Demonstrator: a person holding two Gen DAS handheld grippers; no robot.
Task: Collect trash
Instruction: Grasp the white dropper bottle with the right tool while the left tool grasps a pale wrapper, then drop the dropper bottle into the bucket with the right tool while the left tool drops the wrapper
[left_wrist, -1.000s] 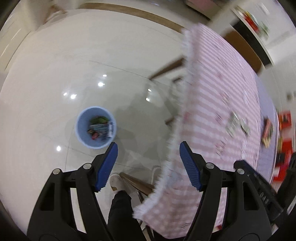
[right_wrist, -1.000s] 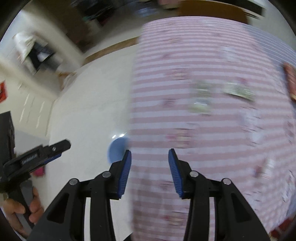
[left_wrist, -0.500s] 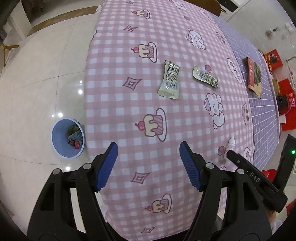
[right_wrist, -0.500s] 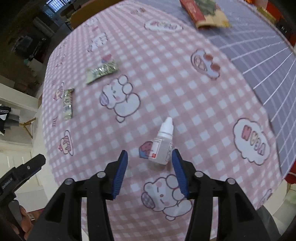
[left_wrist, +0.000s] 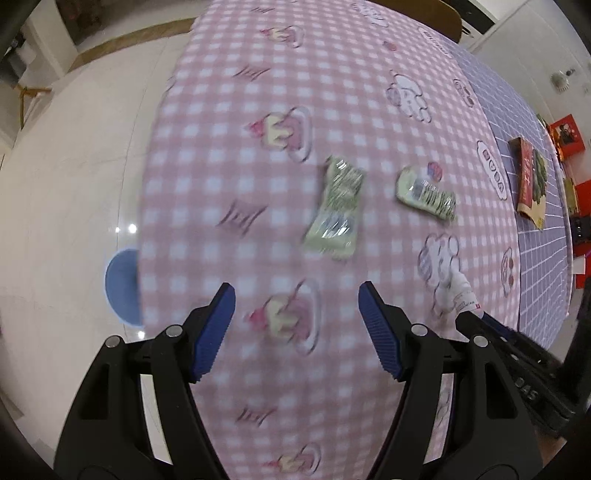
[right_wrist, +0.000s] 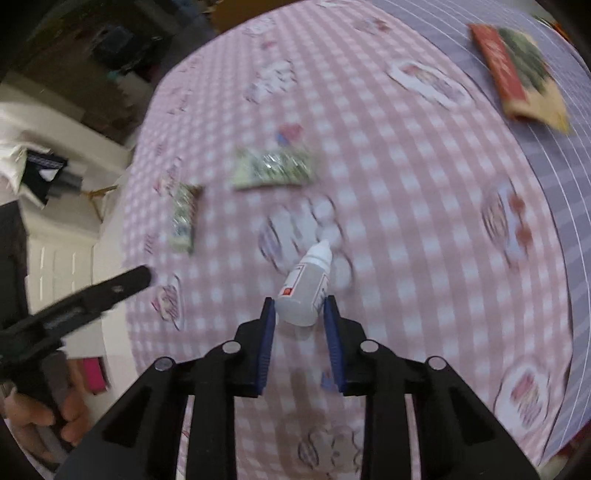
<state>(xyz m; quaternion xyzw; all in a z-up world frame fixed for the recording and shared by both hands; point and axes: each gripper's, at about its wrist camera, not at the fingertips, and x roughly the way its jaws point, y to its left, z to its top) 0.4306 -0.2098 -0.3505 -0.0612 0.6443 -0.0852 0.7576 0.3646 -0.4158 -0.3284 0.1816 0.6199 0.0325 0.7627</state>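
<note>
We can read almost nothing. At the lower right of the left wrist view, the black body of the other gripper (left_wrist: 524, 373) carries pale letters, seemingly "DAS", seen upside down. Print on the wrappers, the dropper bottle (right_wrist: 304, 286) label and the red packet (right_wrist: 517, 66) is blurred beyond reading.
</note>
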